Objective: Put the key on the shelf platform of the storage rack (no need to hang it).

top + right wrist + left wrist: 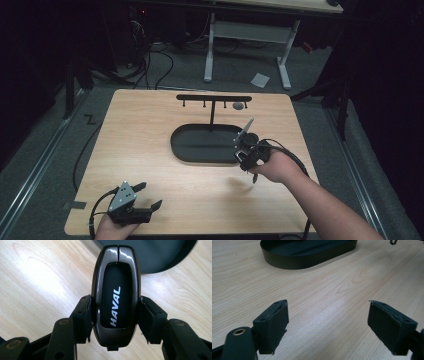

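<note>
A glossy dark key fob point(115, 300) with white "HAVAL" lettering stands upright between the pads of my right gripper point(115, 302), which is shut on its two sides. In the high view my right gripper point(249, 162) hangs above the table by the right end of a black oval tray point(176, 145), pointing down. My left gripper point(151, 195) rests low at the table's near left corner. Its jaws stand wide open, with bare wood between the fingertips of the left gripper point(328, 306).
A black T-shaped rack point(214, 98) with small hooks rises from the back of the tray, and a small grey object point(239, 105) hangs near its right end. The tray's wall point(307, 261) lies ahead of the left gripper. White table legs stand on the floor beyond.
</note>
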